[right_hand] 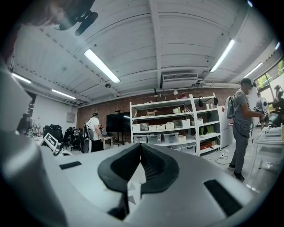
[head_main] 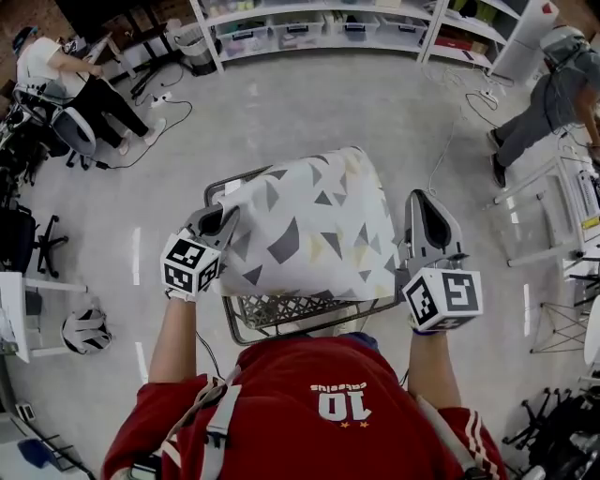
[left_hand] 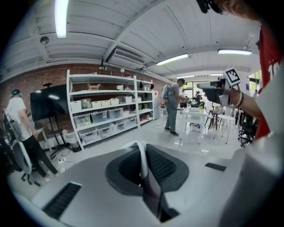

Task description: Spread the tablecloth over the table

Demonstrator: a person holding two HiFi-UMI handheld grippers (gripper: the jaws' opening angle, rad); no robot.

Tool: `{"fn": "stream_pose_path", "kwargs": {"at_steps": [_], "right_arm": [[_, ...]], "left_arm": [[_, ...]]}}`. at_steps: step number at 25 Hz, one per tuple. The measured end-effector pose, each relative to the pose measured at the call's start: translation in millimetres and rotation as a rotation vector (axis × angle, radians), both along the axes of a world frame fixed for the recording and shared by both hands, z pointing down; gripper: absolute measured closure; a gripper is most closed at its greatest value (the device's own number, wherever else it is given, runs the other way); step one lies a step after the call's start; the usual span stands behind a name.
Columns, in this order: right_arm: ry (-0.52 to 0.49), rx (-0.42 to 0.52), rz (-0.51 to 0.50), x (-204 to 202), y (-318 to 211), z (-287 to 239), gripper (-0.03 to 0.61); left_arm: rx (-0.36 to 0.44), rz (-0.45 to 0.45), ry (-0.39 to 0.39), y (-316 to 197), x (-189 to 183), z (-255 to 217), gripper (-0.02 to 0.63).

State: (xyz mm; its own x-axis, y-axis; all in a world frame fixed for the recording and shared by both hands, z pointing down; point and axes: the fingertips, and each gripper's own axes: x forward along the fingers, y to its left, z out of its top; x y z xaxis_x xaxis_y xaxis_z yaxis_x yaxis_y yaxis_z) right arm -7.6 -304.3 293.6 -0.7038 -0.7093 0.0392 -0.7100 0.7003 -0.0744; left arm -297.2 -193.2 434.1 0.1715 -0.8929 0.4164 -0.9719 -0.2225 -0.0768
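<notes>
One tablecloth [head_main: 309, 225], triangle print, hangs stretched over the one wire-mesh tabletop [head_main: 281, 307]. It covers the far part; the strip of mesh nearest us shows bare. The cloth's near edge runs left to right between our two tongs, and the rest reaches away from us. The left tongs [head_main: 223, 220] are clamped on the left end of that edge, with white cloth pinched between the pads [left_hand: 162, 166]. The right tongs [head_main: 422, 211] are clamped on the right end, print showing low between them. Both hands are equally near. We judge the next move is to draw that edge toward us and down. One person [head_main: 56, 70] stands far left, another [head_main: 553, 94] far right, and one shelf unit [head_main: 319, 28] stands behind.
</notes>
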Motion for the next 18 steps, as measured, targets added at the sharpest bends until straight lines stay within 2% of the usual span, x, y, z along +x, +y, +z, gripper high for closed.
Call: {"fn": "stream_pose_path", "kwargs": {"at_steps": [5,9,12,18], "right_arm": [[0.022,-0.025,-0.001,-2.8,-4.6,0.7,0.563],[0.037,-0.042,-0.001,-9.3,11.2,14.0,0.563],[0.043,-0.047,-0.012,-18.7,32.7,24.0,0.563],[0.058,-0.043,-0.041,-35.1,51.1,25.1,0.563]], "left_arm": [[-0.1,-0.029,0.001,11.4,-3.5,41.8,0.584],[-0.098,-0.015,-0.032,29.2,1.3,62.8,0.571],[-0.088,-0.034,-0.002,53.8,-4.2,79.3,0.566],[-0.128,-0.093,0.047,89.2,-19.4,107.2,0.56]]}}
